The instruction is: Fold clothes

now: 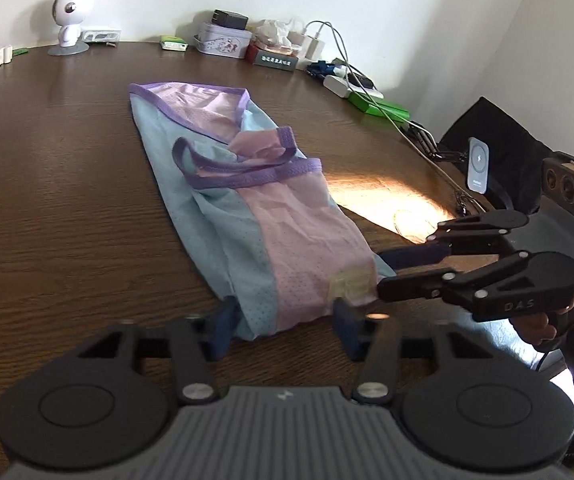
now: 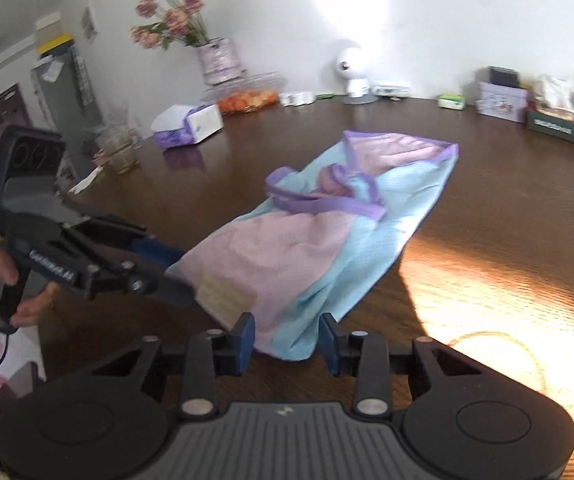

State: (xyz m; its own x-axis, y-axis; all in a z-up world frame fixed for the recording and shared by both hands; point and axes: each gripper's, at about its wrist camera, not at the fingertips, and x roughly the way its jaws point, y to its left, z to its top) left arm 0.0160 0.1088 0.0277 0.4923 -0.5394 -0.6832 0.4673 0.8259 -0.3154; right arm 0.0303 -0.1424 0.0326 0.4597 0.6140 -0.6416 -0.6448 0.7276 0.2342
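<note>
A pink and light-blue mesh garment [image 1: 255, 216] with purple trim lies folded lengthwise on the brown wooden table [image 1: 67, 184]; it also shows in the right wrist view [image 2: 319, 240]. My left gripper [image 1: 287, 326] is open, its fingers on either side of the garment's near hem. My right gripper [image 2: 287, 340] is open too, straddling the hem's other corner. In the left wrist view the right gripper [image 1: 387, 270] comes in from the right with its fingertips at the hem. In the right wrist view the left gripper [image 2: 175, 274] comes in from the left at the pink corner.
Along the far edge stand a white round camera [image 1: 69, 16], a tin box [image 1: 223, 40], chargers and cables [image 1: 351, 80]. The right wrist view shows a flower vase [image 2: 219, 60], a tissue box [image 2: 191, 124], a fruit tray [image 2: 247, 100] and a glass [image 2: 121, 148]. A sunlit patch [image 2: 487, 300] lies at right.
</note>
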